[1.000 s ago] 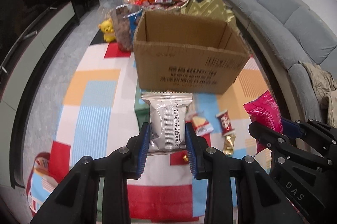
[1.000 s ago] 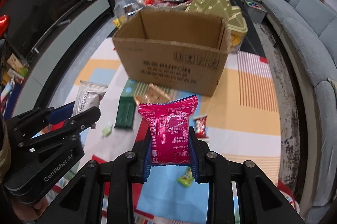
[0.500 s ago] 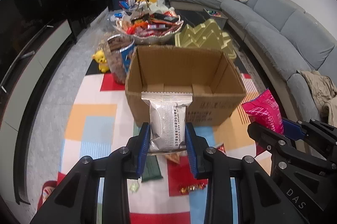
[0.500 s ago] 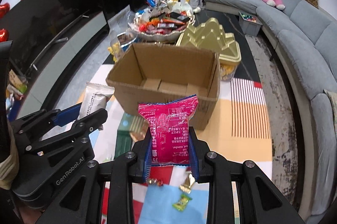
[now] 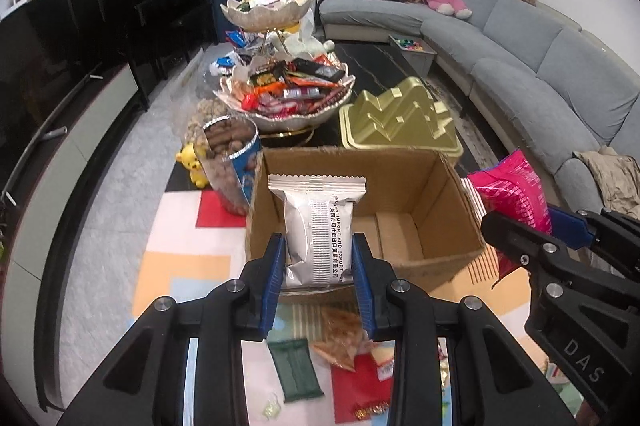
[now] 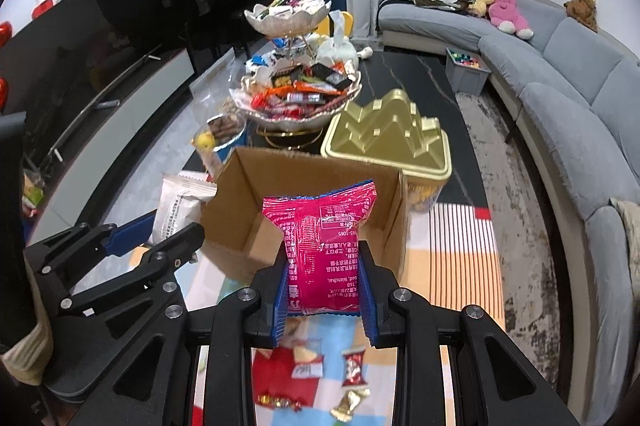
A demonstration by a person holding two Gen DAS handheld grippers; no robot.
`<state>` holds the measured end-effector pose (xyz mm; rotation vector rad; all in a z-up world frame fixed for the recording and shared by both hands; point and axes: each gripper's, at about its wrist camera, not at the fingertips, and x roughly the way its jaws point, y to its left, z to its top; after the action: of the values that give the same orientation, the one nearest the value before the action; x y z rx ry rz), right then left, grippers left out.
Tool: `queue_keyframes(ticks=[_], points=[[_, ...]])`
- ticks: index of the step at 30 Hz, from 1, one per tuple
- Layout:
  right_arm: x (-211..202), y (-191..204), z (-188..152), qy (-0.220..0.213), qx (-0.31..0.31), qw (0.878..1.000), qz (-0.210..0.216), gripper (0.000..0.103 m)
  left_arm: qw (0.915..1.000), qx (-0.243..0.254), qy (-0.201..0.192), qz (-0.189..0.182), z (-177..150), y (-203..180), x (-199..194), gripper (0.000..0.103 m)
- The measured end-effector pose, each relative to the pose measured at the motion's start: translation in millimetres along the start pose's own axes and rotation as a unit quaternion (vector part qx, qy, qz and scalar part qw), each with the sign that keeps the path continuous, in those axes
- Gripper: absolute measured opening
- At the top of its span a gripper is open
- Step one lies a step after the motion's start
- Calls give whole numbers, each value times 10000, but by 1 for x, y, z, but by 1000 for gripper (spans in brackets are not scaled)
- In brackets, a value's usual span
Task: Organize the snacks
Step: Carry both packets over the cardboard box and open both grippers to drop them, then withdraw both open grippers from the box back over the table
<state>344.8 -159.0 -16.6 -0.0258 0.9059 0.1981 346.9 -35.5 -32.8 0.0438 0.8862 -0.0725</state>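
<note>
My low table, with its patchwork cloth, carries the cardboard box; dark green packet; small wrapped sweets; gold tin.

box centre | snack bowl behind, 11 o'clock | gold tin behind, 1 o'clock | sofa 2 o'clock

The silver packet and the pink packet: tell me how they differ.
The silver packet is plain silver with one narrow strip of black print; the pink packet is bright pink and printed all over. The silver packet sits in the left gripper, the pink packet in the right gripper. The pink packet's print reads upside down in the right wrist view, while the silver packet's runs sideways. Both are sealed pillow packs with zigzag ends, clamped upright near the open cardboard box.
</note>
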Motion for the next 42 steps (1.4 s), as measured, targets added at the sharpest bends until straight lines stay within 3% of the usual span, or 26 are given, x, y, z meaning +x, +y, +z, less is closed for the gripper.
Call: queue_keyframes(ticks=[8, 25, 28, 30, 33, 42], points=[[17, 2, 21, -74, -99, 9999, -89, 31, 9999, 70, -127, 29, 20, 6, 17, 33], [60, -5, 37, 87, -89, 9998, -163, 31, 9999, 51, 76, -123, 29, 13, 57, 35], [63, -6, 37, 116, -83, 9998, -126, 35, 9999, 21, 91, -116, 27, 16, 59, 47], [61, -9, 36, 60, -43, 9998, -207, 52, 9999, -18, 59, -81, 26, 18, 57, 65], [57, -14, 36, -26, 57, 9995, -301, 68, 10000, -65, 41, -20, 25, 22, 54, 72], [34, -17, 25, -153, 102, 9989, -424, 69, 9997, -182, -117, 86, 14, 28, 27, 85]])
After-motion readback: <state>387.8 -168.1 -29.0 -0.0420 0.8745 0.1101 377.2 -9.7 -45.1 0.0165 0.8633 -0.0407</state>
